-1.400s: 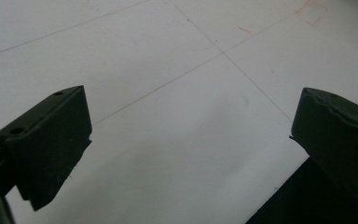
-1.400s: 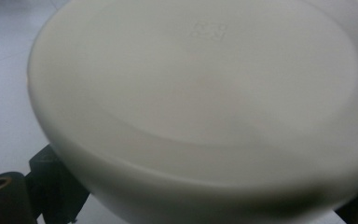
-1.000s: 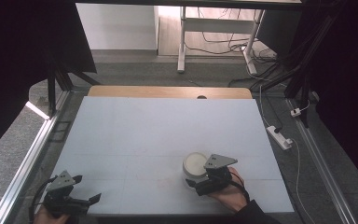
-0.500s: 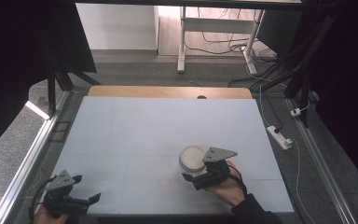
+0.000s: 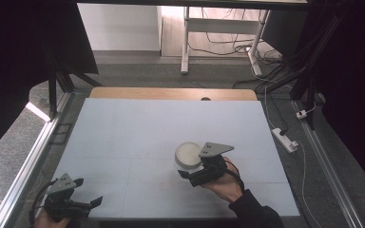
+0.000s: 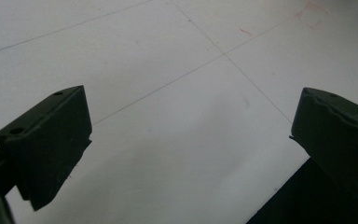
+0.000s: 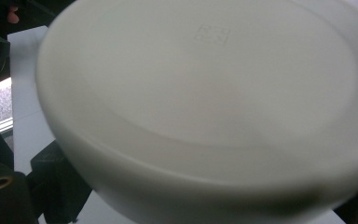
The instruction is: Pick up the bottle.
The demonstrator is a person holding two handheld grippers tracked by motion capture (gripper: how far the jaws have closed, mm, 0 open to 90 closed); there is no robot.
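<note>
A round white bowl (image 5: 188, 155) sits right of the middle of the white table mat (image 5: 138, 128). My right gripper (image 5: 190, 170) is shut on its near side, with a hand behind it. In the right gripper view the bowl (image 7: 205, 93) looms close and tilted, showing a small square stamp, with a black finger (image 7: 51, 182) at its lower left. Whether the bowl touches the mat I cannot tell. My left gripper (image 5: 88, 191) stands open at the near left corner. In its own view the left gripper (image 6: 186, 144) has only bare mat between its jaws.
A wooden strip (image 5: 171, 93) runs along the table's far edge. A power strip (image 5: 285, 139) and cables lie on the floor at the right. Faint red marks (image 6: 310, 16) show on the mat ahead of the left gripper. The mat's near edge (image 6: 284, 186) is close by.
My right gripper has carried the white bowl a little to the left and farther from the near edge. The left gripper has stayed where it was.
</note>
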